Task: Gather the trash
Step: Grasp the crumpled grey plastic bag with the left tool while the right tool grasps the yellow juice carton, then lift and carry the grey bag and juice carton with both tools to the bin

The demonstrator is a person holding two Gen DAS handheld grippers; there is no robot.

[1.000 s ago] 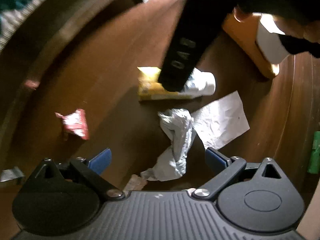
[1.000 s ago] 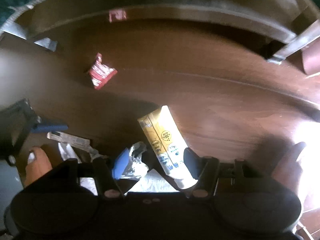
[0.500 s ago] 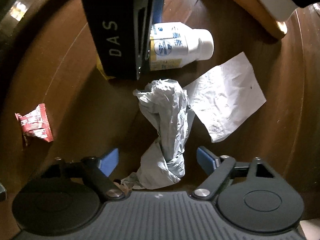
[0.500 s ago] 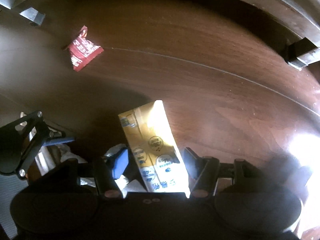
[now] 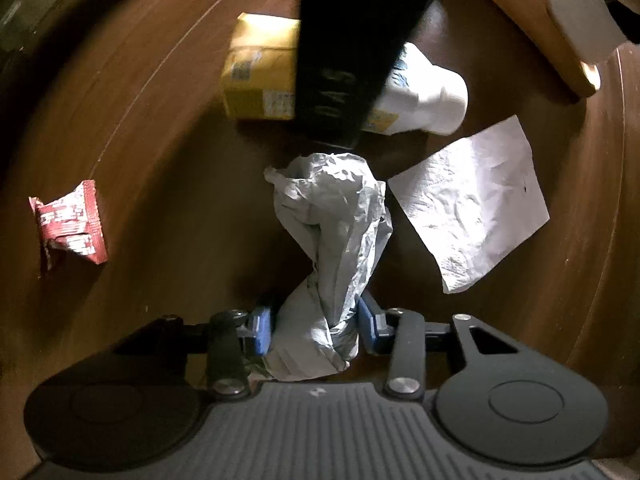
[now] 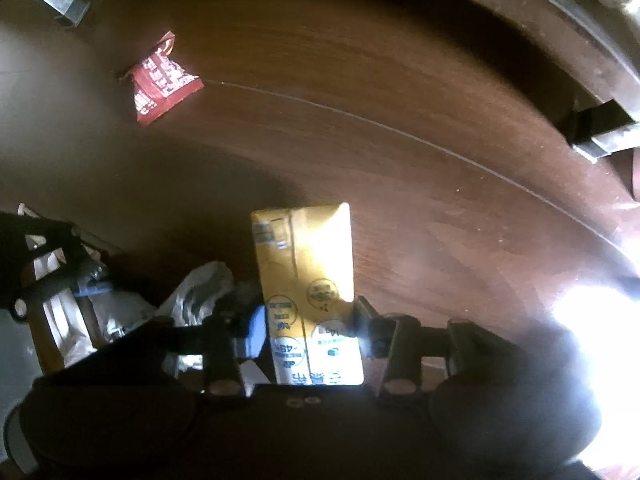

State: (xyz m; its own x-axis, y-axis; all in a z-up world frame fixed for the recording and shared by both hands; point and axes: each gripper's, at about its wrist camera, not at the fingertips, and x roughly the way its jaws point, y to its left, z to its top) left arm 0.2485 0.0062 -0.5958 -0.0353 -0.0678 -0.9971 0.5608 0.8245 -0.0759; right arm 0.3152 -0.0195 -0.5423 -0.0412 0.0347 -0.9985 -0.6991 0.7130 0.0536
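The left hand-held gripper (image 5: 316, 326) points down at the dark wooden surface (image 5: 160, 128) with its blue pads closing on the lower end of a crumpled grey paper wad (image 5: 332, 248) — the wad sits between the jaws, and both pads look to be touching its sides. The right hand-held gripper (image 6: 310, 330) is also closing, with a yellow-and-white drink carton (image 6: 306, 280) lying flat on the surface between its jaws; the left pad appears to touch the carton, but the glare hides whether the right one does. A flat white paper napkin (image 5: 472, 204) lies just beside the wad, and a red snack wrapper (image 5: 68, 228) rests well apart from both — off to the left in the left wrist view.
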